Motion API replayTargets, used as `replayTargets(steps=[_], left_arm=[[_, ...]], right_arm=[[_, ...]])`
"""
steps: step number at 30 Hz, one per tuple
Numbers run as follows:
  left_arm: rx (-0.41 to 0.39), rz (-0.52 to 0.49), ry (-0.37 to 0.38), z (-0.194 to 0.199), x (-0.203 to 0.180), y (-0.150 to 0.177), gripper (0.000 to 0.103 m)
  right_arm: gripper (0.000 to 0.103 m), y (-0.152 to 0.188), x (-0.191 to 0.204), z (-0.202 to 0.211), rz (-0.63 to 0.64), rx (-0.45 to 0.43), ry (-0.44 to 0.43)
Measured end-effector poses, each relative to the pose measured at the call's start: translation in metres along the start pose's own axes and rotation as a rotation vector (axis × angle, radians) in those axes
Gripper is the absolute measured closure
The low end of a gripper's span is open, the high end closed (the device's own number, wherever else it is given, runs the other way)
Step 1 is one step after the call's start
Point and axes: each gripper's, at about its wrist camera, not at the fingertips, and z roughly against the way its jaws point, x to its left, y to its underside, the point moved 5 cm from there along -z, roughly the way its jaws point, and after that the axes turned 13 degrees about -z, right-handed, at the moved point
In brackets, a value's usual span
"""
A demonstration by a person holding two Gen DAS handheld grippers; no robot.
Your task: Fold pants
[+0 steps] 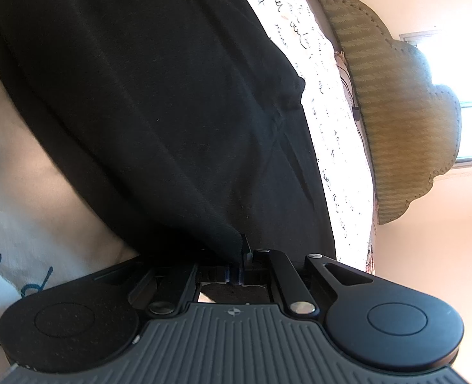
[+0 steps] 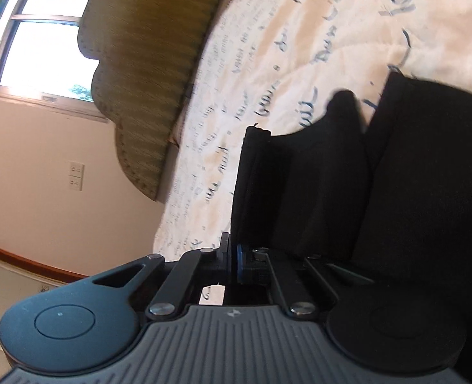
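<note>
A home bedroom: a bed (image 2: 268, 73) spread with a cream cover printed in dark handwriting-style script, a scalloped, padded olive headboard (image 1: 396, 102) at its edge, peach-painted walls, a bright window (image 2: 44, 51) (metal-framed) beside the headboard, a white wall socket (image 2: 76, 175), and a wooden skirting board (image 2: 28, 262) along the floor.

We see bright daylight pouring through the glass window (image 2: 40, 54), all white glare. Our right view is blurry, edges bend round.
</note>
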Motion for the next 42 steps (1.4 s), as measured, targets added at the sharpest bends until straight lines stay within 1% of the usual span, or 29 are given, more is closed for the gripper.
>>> replayTargets(steps=[3,5,6,8,9,10,11,13,14,16,18,21,24,26,28,29,30,34,40,42], left_arm=[[0.004,-0.026,-0.001,-0.001,-0.002,-0.001,0.086],[0.012,-0.027,0.005,0.000,-0.003,-0.003,0.085],[0.016,-0.025,0.012,0.000,-0.005,-0.003,0.084],[0.023,-0.031,0.033,0.001,-0.007,-0.005,0.080],[0.026,-0.038,0.040,0.001,-0.009,-0.005,0.078],[0.028,-0.049,0.046,0.001,-0.011,-0.005,0.074],[0.031,-0.058,0.050,0.001,-0.012,-0.006,0.074],[0.037,-0.065,0.051,0.000,-0.013,-0.006,0.074],[0.039,-0.065,0.051,-0.001,-0.013,-0.006,0.074],[0.045,-0.063,0.049,-0.003,-0.013,-0.008,0.074],[0.052,-0.063,0.044,-0.004,-0.014,-0.010,0.074],[0.054,-0.064,0.033,-0.004,-0.015,-0.012,0.074],[0.044,-0.073,0.026,0.000,-0.016,-0.011,0.074],[0.042,-0.067,0.025,0.000,-0.014,-0.010,0.074],[0.041,-0.063,0.026,-0.001,-0.012,-0.010,0.074],[0.041,-0.063,0.022,-0.001,-0.013,-0.011,0.074],[0.041,-0.067,0.018,-0.001,-0.014,-0.011,0.074],[0.039,-0.083,0.007,0.000,-0.015,-0.011,0.074],[0.028,-0.080,0.004,-0.001,-0.013,-0.010,0.074],[0.027,-0.083,0.003,0.000,-0.013,-0.009,0.074]], right_arm=[[0.100,-0.002,0.014,0.018,0.019,-0.012,-0.039],[0.100,-0.004,0.027,0.036,0.039,-0.010,-0.084],[0.100,-0.004,0.033,0.048,0.048,-0.007,-0.104],[0.100,-0.005,0.039,0.075,0.077,-0.015,-0.115],[0.100,-0.007,0.036,0.088,0.085,-0.015,-0.105],[0.100,-0.009,0.027,0.100,0.078,-0.019,-0.078],[0.100,-0.013,0.012,0.110,0.053,-0.027,-0.051],[0.100,-0.021,-0.029,0.127,-0.025,-0.057,0.029],[0.100,-0.025,-0.051,0.131,-0.079,-0.059,0.065],[0.100,-0.025,-0.083,0.134,-0.157,-0.039,0.097],[0.100,-0.022,-0.091,0.132,-0.164,-0.038,0.086],[0.100,-0.023,-0.080,0.133,-0.152,-0.042,0.067],[0.100,-0.020,-0.058,0.142,-0.107,-0.055,-0.004],[0.100,-0.023,-0.059,0.144,-0.103,-0.059,0.024],[0.099,-0.031,-0.081,0.138,-0.138,-0.033,0.135],[0.099,-0.030,-0.096,0.140,-0.167,-0.012,0.141],[0.099,-0.031,-0.100,0.141,-0.191,-0.003,0.106],[0.099,-0.036,-0.091,0.153,-0.164,-0.008,0.087],[0.098,-0.049,-0.102,0.141,-0.284,0.027,0.094],[0.098,-0.050,-0.100,0.144,-0.289,0.014,0.044]])
